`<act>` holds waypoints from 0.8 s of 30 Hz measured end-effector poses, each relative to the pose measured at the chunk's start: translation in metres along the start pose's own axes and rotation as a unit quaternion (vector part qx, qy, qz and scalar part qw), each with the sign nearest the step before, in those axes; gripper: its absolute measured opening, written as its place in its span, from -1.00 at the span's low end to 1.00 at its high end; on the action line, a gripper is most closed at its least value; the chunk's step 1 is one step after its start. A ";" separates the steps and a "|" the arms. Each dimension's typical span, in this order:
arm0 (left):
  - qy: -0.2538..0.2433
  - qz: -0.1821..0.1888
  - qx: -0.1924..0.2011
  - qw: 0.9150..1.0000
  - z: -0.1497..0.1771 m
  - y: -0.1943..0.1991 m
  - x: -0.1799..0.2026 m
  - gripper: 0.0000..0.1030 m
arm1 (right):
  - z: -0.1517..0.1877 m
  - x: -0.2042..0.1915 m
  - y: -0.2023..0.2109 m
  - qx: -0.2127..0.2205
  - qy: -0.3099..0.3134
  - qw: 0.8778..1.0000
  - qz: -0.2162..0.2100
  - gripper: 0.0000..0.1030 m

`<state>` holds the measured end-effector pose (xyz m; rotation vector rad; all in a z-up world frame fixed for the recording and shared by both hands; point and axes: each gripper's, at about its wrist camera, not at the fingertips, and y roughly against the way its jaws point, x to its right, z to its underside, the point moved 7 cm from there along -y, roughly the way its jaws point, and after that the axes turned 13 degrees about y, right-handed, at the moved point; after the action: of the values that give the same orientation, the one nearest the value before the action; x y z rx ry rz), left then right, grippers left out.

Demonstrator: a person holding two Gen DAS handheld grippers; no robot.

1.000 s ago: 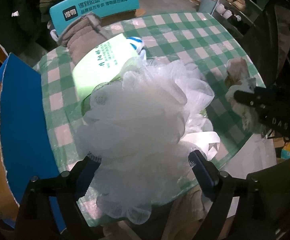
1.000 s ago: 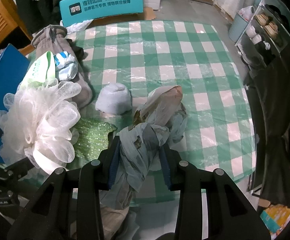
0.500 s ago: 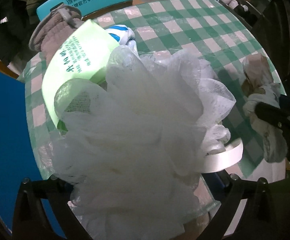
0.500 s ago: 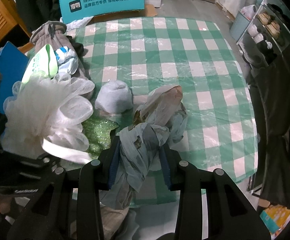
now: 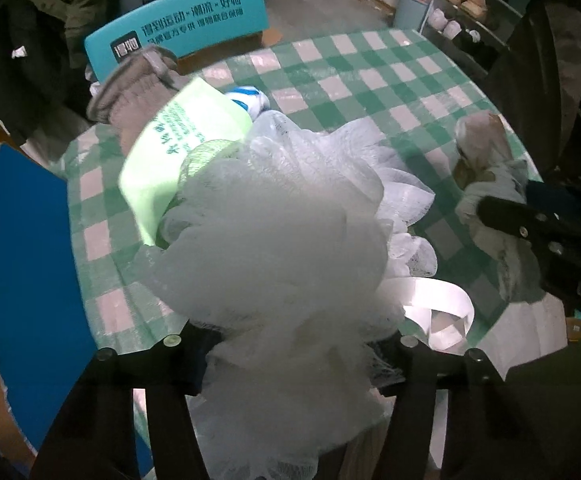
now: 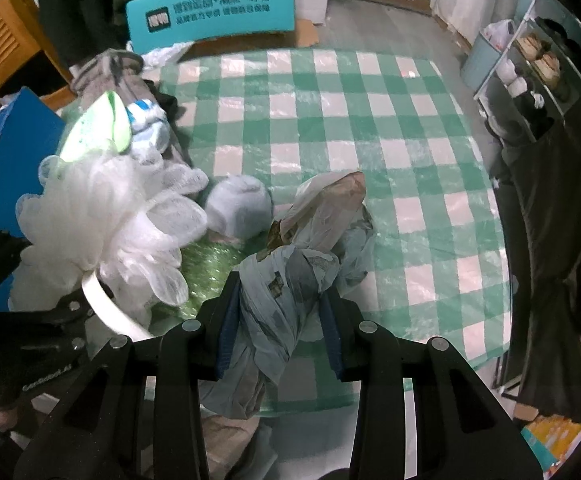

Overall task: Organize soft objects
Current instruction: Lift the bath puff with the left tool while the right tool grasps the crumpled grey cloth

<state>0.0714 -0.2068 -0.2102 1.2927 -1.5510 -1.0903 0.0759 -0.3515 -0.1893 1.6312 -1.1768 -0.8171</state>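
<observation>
My left gripper (image 5: 294, 344) is shut on a white mesh bath pouf (image 5: 282, 240) with a white ribbon loop (image 5: 438, 300), held over the near left of the green-checked table (image 5: 370, 76). The pouf (image 6: 102, 220) also shows in the right wrist view. My right gripper (image 6: 280, 320) is shut on a pale blue and beige bundle of cloth (image 6: 286, 280) above the table's near edge. On the table lie a light green packet (image 5: 170, 144), a grey glove (image 5: 134, 88), a blue-white sock (image 6: 148, 124), a pale blue soft ball (image 6: 238, 208) and a green glittery cloth (image 6: 210, 256).
A blue cardboard box (image 5: 22, 264) stands at the left of the table. A teal chair back (image 6: 210, 12) with printed text is behind the table. A shelf with shoes (image 6: 538, 64) stands at the right. Dark fabric (image 6: 554, 240) hangs near the right edge.
The left gripper has closed tighter on the pouf and lifted and shifted it back a little. The right gripper keeps holding the cloth bundle in the same place.
</observation>
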 end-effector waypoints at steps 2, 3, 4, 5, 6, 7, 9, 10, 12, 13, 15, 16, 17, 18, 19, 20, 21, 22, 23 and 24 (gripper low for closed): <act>0.003 0.006 0.007 1.000 0.001 0.011 -0.003 0.13 | -0.003 -0.003 0.007 0.008 0.004 1.000 0.000 -0.31; 0.005 0.010 0.010 1.000 0.002 0.016 -0.005 0.12 | -0.005 -0.004 0.010 0.012 0.005 1.000 -0.001 -0.31; 0.007 0.013 0.013 1.000 0.003 0.020 -0.007 0.10 | -0.006 -0.006 0.014 0.017 0.006 1.000 -0.002 -0.31; 0.008 0.017 0.016 1.000 0.003 0.026 -0.008 0.06 | -0.008 -0.008 0.018 0.021 0.007 1.000 -0.003 -0.31; 0.010 0.020 0.020 1.000 0.005 0.033 -0.012 0.05 | -0.009 -0.009 0.021 0.024 0.009 1.000 -0.004 -0.31; 0.011 0.022 0.024 0.999 0.005 0.039 -0.013 0.02 | -0.011 -0.011 0.024 0.028 0.010 1.000 -0.005 -0.31; 0.012 0.027 0.030 0.999 0.006 0.049 -0.015 -0.02 | -0.014 -0.014 0.032 0.036 0.015 0.999 -0.004 -0.31; 0.015 0.030 0.035 0.999 0.006 0.056 -0.017 -0.06 | -0.016 -0.016 0.034 0.040 0.017 0.999 -0.004 -0.31; 0.017 0.036 0.042 0.998 0.006 0.064 -0.019 -0.10 | -0.019 -0.020 0.040 0.048 0.020 0.999 -0.005 -0.31; 0.017 0.038 0.045 0.998 0.005 0.068 -0.020 -0.10 | -0.020 -0.020 0.042 0.050 0.021 0.999 -0.005 -0.31; 0.014 0.035 0.046 0.998 0.006 0.068 -0.022 -0.10 | -0.022 -0.023 0.044 0.053 0.023 0.998 -0.005 -0.31; 0.012 0.033 0.038 0.999 0.008 0.064 -0.022 -0.08 | -0.023 -0.024 0.044 0.053 0.023 0.998 -0.005 -0.31; 0.012 0.031 0.028 0.999 0.010 0.057 -0.023 -0.07 | -0.023 -0.025 0.043 0.051 0.023 0.998 -0.005 -0.31; 0.018 0.032 0.020 0.999 0.012 0.052 -0.025 -0.07 | -0.023 -0.026 0.042 0.049 0.024 0.999 -0.006 -0.31; 0.025 0.034 0.013 0.999 0.014 0.047 -0.026 0.00 | -0.023 -0.027 0.041 0.047 0.025 0.999 -0.006 -0.31; 0.030 0.037 0.003 0.999 0.016 0.041 -0.027 0.10 | -0.023 -0.028 0.040 0.045 0.027 0.999 -0.005 -0.31; 0.034 0.038 -0.006 0.999 0.018 0.037 -0.027 0.16 | -0.023 -0.029 0.040 0.044 0.029 0.999 -0.004 -0.31; 0.036 0.040 -0.012 0.998 0.019 0.034 -0.027 0.30 | -0.022 -0.029 0.040 0.044 0.030 0.999 -0.004 -0.31; 0.037 0.043 -0.018 0.998 0.020 0.032 -0.025 0.47 | -0.022 -0.029 0.040 0.043 0.029 0.999 -0.004 -0.31; 0.037 0.047 -0.021 0.998 0.021 0.031 -0.024 0.54 | -0.022 -0.028 0.039 0.043 0.028 0.999 -0.004 -0.31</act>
<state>0.0463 -0.1779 -0.1881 1.2060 -1.5115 -0.9995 0.0734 -0.3223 -0.1450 1.7194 -1.1809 -0.7309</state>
